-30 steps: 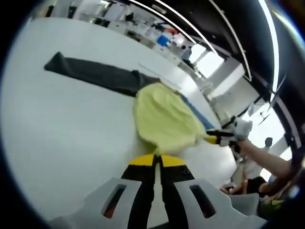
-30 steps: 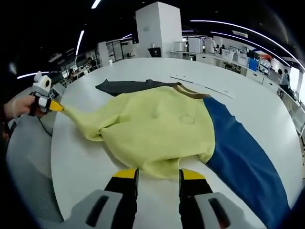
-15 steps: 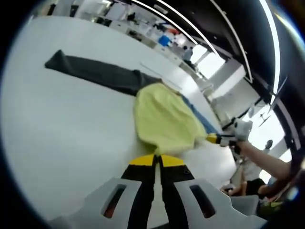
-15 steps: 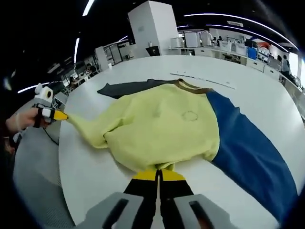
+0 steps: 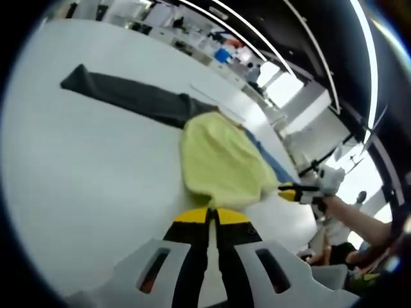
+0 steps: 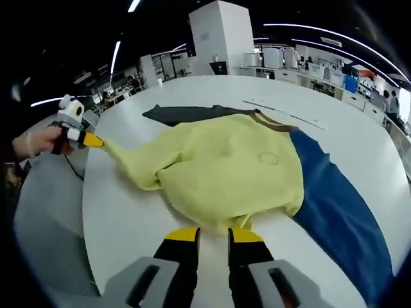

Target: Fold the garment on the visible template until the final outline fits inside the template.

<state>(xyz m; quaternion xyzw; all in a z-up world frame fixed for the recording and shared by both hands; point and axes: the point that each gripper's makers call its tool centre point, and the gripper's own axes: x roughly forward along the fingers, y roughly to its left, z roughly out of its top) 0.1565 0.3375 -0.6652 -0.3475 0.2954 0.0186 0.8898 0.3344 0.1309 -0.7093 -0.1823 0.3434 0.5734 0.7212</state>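
Right gripper view, far left: hand (image 6: 35,142) closed round the left gripper (image 6: 95,139), jaws clamped together on the sleeve end of the yellow garment (image 6: 225,173), sleeve stretched straight. Centre, just ahead of the right gripper (image 6: 213,235): jaws slightly apart, garment hem at the tips, body spread on the white table (image 6: 122,218). Dark grey cloth (image 6: 186,113) beyond. Round chest mark (image 6: 268,157) unreadable. Right: garment edge overlapping the blue sheet (image 6: 334,205). Left gripper view, far right: forearm (image 5: 359,221) extended behind the right gripper.
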